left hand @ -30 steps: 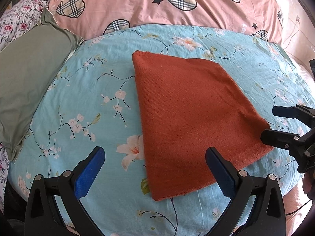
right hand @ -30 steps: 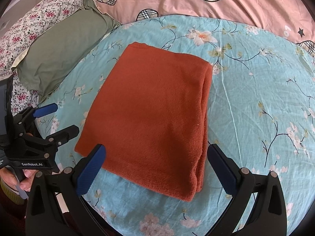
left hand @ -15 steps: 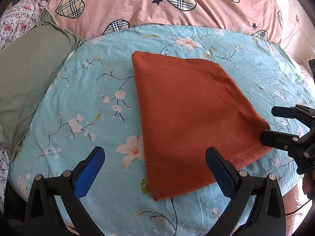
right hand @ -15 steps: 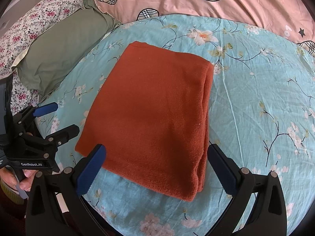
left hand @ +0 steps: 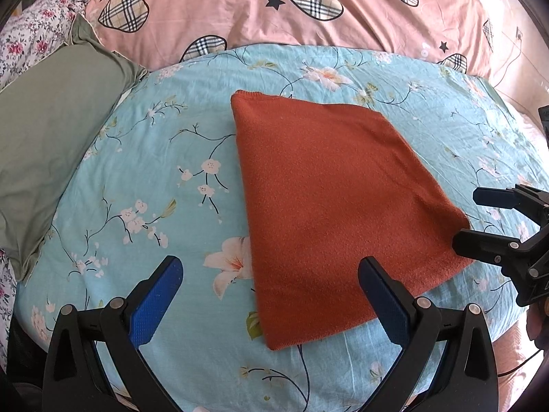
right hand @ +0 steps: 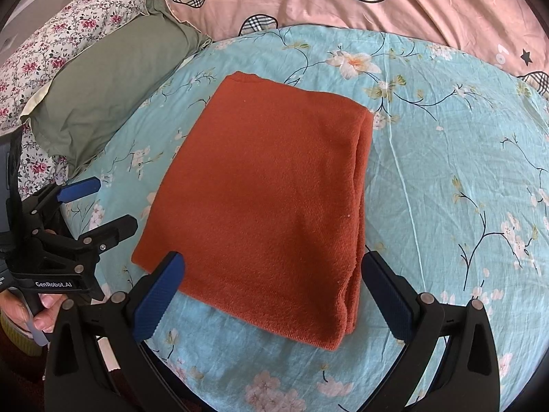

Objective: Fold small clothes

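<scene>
A folded rust-orange knit garment is laid flat on the blue floral sheet, its layered fold edges turned to the right. Both the left gripper and the right gripper are held spread apart, nothing grasped. A green pillow and a pink heart-print quilt are noted beyond.

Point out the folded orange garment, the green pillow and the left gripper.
orange garment (right hand: 274, 189): right wrist view, middle of top layer.
green pillow (right hand: 109, 89): right wrist view, middle of its face.
left gripper (left hand: 271, 295): left wrist view, midway between fingertips, jaws open.
</scene>
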The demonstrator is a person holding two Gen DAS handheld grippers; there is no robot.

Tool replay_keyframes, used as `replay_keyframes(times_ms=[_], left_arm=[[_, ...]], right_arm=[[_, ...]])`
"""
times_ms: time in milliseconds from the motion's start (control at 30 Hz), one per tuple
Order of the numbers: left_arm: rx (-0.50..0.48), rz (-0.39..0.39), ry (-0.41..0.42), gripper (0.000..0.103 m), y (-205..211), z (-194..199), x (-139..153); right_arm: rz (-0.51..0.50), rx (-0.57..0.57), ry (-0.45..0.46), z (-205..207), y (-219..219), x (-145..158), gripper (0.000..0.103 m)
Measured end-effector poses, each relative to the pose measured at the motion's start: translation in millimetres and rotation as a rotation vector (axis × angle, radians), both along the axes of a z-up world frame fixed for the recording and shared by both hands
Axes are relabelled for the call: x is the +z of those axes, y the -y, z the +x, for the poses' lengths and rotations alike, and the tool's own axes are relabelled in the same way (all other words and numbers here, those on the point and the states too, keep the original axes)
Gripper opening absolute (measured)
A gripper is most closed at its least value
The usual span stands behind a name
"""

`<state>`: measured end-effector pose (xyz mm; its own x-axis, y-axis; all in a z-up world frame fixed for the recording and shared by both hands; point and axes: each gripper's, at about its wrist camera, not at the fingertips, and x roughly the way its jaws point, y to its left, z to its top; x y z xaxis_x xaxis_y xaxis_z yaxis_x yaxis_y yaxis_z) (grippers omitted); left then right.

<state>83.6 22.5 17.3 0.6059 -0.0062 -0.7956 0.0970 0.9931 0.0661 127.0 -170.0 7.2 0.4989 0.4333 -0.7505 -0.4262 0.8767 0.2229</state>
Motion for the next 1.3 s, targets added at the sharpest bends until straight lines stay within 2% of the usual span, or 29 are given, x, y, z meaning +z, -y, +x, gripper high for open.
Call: replay_keyframes(times_ms=[1300], left_arm=[[-0.014,-0.010,-0.005,0.102,0.6,3.8,3.2]], right_arm=[[-0.002,0.003,-0.001,-3.0,-4.4,0.1,0.102]])
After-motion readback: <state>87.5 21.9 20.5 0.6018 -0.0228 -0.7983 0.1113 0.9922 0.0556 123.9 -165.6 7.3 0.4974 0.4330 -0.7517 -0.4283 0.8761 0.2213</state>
